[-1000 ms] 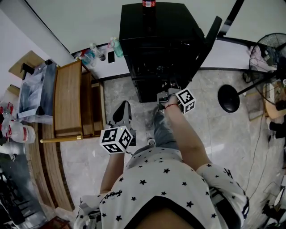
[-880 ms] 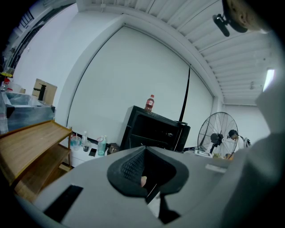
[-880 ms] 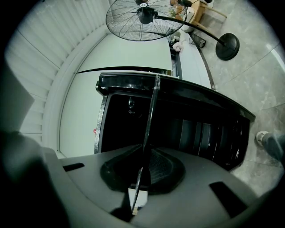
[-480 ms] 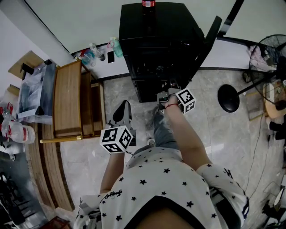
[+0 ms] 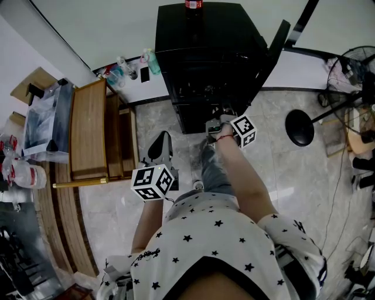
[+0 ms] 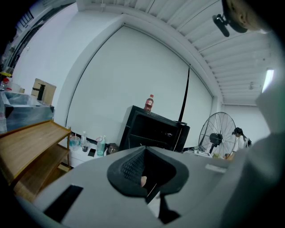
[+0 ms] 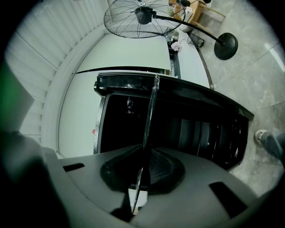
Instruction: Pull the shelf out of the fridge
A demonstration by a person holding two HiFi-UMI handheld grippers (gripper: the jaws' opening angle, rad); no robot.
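Note:
The black fridge [image 5: 205,58] stands open, its door [image 5: 275,50] swung to the right. My right gripper [image 5: 220,120] reaches into the fridge's lower front. In the right gripper view a thin glass shelf [image 7: 149,120] runs edge-on from the dark fridge interior [image 7: 187,129] down between the right gripper's [image 7: 140,178] jaws, which are closing on it. My left gripper [image 5: 161,149] hangs over the floor left of the fridge, pointing at it, shut with nothing in it. The left gripper view shows its closed pads [image 6: 149,187] and the fridge [image 6: 153,131] beyond.
A red-capped bottle [image 5: 194,4] stands on top of the fridge. Wooden shelving [image 5: 91,129] lines the left side. Spray bottles [image 5: 149,61] sit by the wall. A standing fan [image 5: 351,70] with a round base [image 5: 300,129] is at the right. The person's leg [image 5: 214,167] is below the right gripper.

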